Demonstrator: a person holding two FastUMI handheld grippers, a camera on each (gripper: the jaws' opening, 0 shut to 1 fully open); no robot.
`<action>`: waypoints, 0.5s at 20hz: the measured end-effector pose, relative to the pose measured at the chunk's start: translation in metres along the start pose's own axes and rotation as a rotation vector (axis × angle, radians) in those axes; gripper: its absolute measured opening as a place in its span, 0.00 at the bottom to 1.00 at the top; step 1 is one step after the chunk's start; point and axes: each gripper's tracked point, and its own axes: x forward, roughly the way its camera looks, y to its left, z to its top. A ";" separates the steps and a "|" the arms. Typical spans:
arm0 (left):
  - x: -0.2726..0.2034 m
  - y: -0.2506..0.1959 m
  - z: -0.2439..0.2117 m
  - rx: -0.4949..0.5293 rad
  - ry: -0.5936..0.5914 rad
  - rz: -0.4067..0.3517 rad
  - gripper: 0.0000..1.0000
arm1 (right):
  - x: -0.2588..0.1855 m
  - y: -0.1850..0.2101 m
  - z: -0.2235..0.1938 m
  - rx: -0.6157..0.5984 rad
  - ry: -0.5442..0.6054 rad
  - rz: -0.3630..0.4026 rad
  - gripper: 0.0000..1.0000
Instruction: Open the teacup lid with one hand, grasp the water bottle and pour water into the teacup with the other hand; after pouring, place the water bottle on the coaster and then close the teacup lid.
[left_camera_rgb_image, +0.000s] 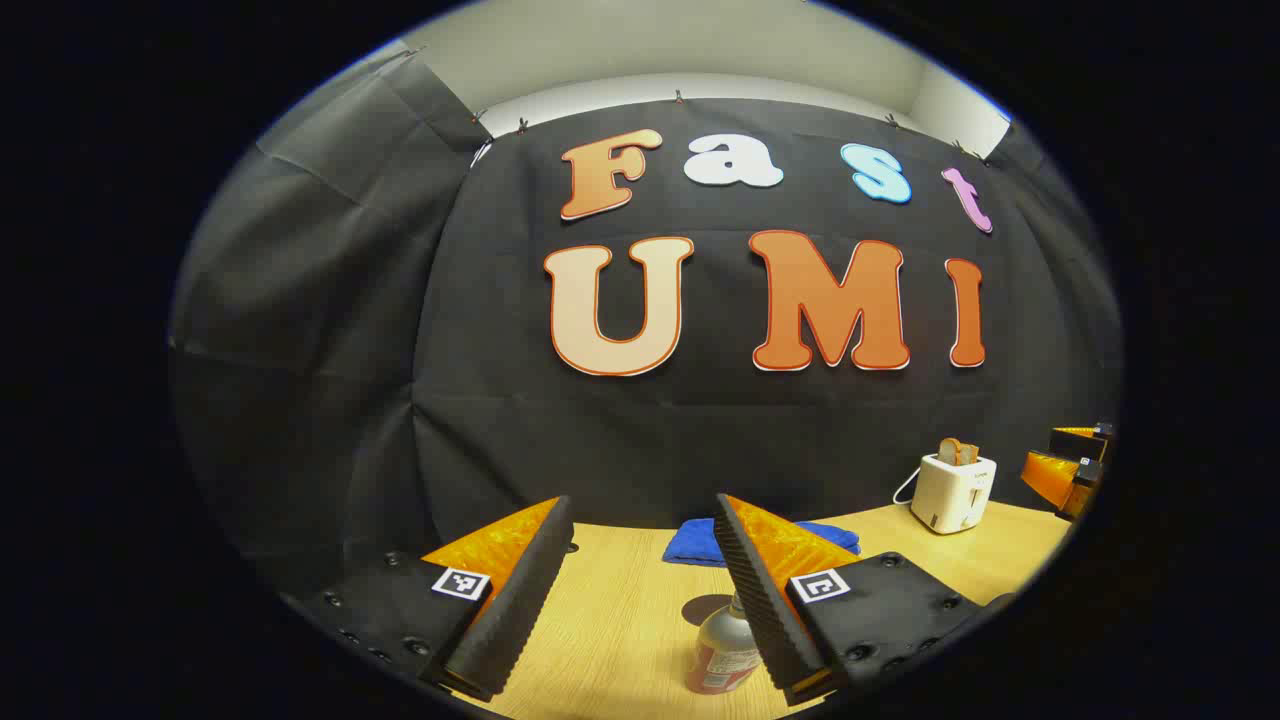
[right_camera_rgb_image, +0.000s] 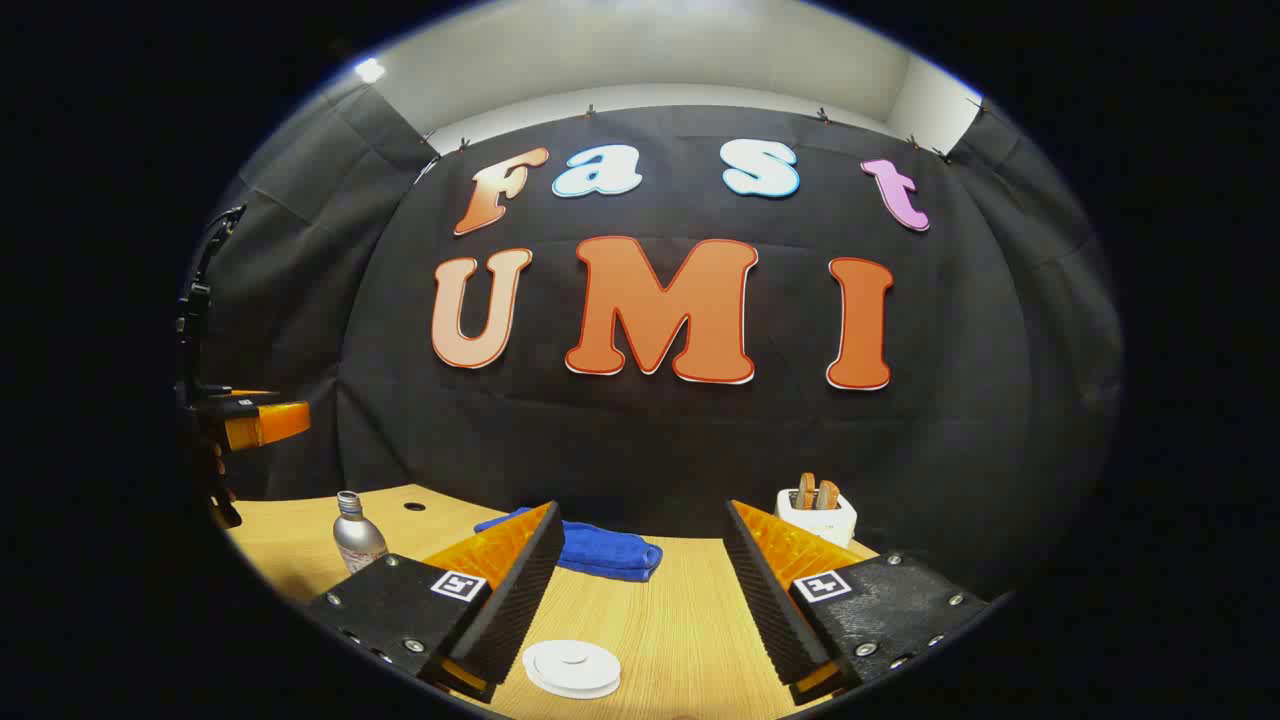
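Note:
A small silver water bottle (left_camera_rgb_image: 722, 652) with a red label stands on the wooden table (left_camera_rgb_image: 620, 620), low in the left gripper view. My left gripper (left_camera_rgb_image: 641, 500) is open above it, and its right finger (left_camera_rgb_image: 760, 590) covers part of the bottle. That bottle (right_camera_rgb_image: 355, 535) stands far left in the right gripper view, below the left gripper (right_camera_rgb_image: 255, 422), which hovers at the edge. A white round teacup lid (right_camera_rgb_image: 572, 667) with a small knob lies low between the fingers of my open right gripper (right_camera_rgb_image: 641, 507). The cup under it is hidden.
A blue folded cloth (right_camera_rgb_image: 600, 550) lies at the back of the table near the wall, and it also appears as the cloth (left_camera_rgb_image: 700, 540) beyond the left fingers. A white toaster (left_camera_rgb_image: 952, 490) with bread slices stands back right. A small hole (right_camera_rgb_image: 414, 507) marks the tabletop.

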 end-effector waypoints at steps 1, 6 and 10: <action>0.000 0.000 0.000 0.000 0.001 -0.002 0.93 | 0.000 0.001 -0.001 0.003 0.003 0.001 0.96; 0.002 -0.004 -0.002 -0.001 -0.001 -0.015 0.93 | -0.003 0.003 -0.007 -0.008 0.014 0.014 0.96; 0.001 -0.005 -0.002 0.005 -0.005 -0.019 0.94 | -0.004 0.008 -0.009 -0.017 0.021 0.037 0.96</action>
